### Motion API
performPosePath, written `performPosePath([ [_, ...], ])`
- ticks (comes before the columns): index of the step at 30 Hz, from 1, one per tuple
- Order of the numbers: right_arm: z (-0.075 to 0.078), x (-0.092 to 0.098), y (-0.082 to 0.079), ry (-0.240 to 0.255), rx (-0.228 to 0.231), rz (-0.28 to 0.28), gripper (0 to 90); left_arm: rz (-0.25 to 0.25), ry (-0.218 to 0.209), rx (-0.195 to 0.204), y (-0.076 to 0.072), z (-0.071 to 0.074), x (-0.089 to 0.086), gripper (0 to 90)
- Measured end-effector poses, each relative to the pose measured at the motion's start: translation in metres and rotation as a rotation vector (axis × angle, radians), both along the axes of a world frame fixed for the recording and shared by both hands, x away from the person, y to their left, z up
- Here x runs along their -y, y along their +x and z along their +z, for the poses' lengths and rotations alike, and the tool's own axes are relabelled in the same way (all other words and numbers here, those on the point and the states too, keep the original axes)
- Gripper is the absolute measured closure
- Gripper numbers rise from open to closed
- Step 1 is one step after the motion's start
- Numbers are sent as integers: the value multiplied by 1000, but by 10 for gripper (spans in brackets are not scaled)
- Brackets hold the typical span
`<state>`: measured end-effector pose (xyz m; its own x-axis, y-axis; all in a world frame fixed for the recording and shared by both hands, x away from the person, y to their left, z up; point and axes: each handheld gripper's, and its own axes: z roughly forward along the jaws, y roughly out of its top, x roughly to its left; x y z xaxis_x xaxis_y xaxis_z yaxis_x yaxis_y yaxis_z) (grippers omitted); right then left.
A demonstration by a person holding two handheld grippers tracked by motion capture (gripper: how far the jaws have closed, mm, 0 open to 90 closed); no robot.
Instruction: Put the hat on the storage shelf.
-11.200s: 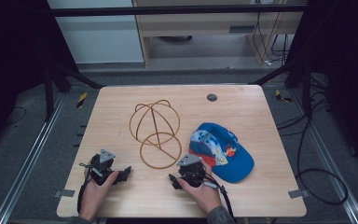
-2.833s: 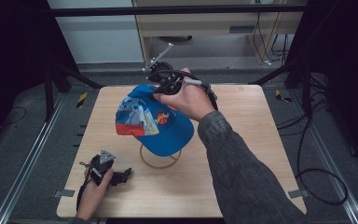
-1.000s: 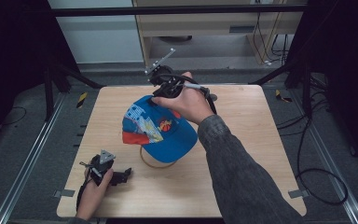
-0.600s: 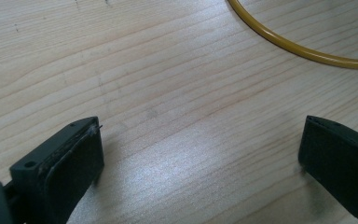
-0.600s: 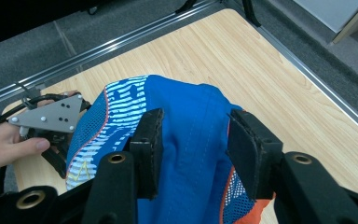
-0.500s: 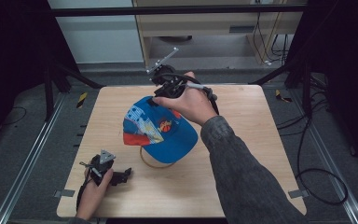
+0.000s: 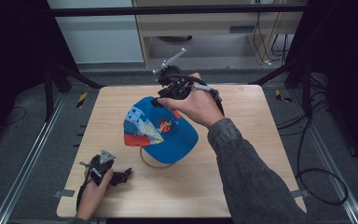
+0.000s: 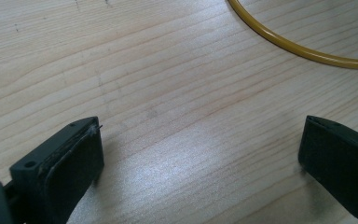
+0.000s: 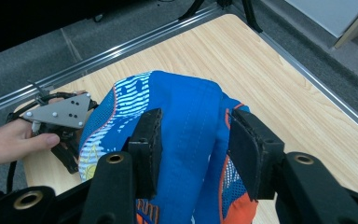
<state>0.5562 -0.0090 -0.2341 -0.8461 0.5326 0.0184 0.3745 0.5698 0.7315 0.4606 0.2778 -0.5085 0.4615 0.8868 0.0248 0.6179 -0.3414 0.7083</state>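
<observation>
Left hand-held gripper [image 7: 123,175] rests on the worktop [image 7: 261,154] near the front-left corner, jaws spread wide, nothing between them; bare wood and a bit of the yellow wire ring [image 8: 307,51] in front of it. Centre: blue cap [image 7: 161,133] draped over the wire hat stand [image 7: 151,161], crown up, brim toward the left. Right hand-held gripper [image 9: 193,140] reaches in from the far side, jaws about half open and just been easing apart, straddling a fold of the cap's back panel; can't tell whether the pads are pressing on the cloth. Handling call: cap is light, soft and floppy, crown collapses under a pinch, so it probably drags on the stand rather than slides. Brim looks the only stiff part; best hold there or on a bunched rear seam, not the mesh.
</observation>
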Motion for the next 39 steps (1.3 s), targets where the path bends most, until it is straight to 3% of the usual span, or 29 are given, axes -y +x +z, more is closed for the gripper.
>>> performPosePath([
  [39,0,55,-20,36,20,-29,520,-1,-2,-1,0,0,0,0],
])
